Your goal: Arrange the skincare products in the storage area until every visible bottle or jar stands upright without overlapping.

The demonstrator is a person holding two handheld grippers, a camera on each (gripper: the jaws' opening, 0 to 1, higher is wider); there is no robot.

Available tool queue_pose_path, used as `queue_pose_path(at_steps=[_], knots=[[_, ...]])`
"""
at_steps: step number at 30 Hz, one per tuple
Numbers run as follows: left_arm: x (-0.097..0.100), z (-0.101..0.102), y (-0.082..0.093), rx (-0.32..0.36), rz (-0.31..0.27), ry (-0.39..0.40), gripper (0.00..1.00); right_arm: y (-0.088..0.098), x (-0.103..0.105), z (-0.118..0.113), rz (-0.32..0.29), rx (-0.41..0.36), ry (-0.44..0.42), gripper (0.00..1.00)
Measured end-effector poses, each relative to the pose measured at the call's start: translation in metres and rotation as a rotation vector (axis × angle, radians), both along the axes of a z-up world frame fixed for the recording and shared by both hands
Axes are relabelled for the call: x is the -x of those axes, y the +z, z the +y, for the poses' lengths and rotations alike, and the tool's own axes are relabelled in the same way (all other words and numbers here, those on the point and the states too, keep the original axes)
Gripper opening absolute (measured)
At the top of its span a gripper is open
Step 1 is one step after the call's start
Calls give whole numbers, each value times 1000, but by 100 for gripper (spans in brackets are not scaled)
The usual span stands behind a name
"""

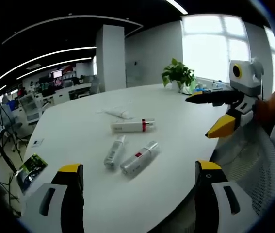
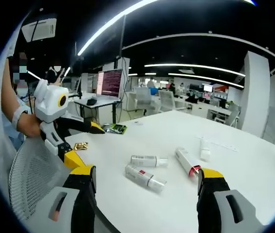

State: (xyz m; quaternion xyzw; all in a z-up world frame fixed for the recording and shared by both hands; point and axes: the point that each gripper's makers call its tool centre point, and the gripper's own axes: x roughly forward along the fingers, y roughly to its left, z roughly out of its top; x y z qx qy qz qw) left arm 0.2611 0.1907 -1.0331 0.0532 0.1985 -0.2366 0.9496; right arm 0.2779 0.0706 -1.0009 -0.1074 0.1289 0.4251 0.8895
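Note:
Several skincare containers lie on their sides on the white table [image 1: 79, 126]. A white tube [image 1: 118, 113] is farthest, then a white bottle with a red band [image 1: 132, 126], a silver bottle [image 1: 114, 152] and a silver bottle with a red label [image 1: 139, 158]. My left gripper [image 1: 139, 168] is open just short of the silver pair, nothing between its jaws. My right gripper [image 1: 201, 115] hovers open at the table's right edge. From the other side I see the white tube [image 2: 204, 149], banded bottle [image 2: 186, 161], silver bottle [image 2: 148, 160] and labelled bottle [image 2: 144, 177], with my right gripper [image 2: 146, 174] open and my left gripper [image 2: 88, 144] open at left.
A potted plant [image 1: 178, 74] stands at the table's far edge. A green packet [image 1: 30, 167] lies near the left edge, also seen as the green packet [image 2: 114, 128] beside a small gold item [image 2: 81, 145]. A mesh chair [image 2: 30, 174] sits by the table; desks and monitors stand behind.

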Motion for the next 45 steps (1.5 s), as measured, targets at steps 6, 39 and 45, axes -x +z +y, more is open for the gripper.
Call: queue_pose_path(at_steps=[6, 39, 45], knots=[[-2, 2, 5, -8, -33, 6, 93, 2, 0, 1, -4, -7, 5, 88], [-5, 6, 10, -27, -75, 29, 93, 7, -2, -3, 54, -85, 12, 87], [-6, 6, 10, -31, -77, 32, 93, 16, -16, -15, 85, -130, -47, 88]])
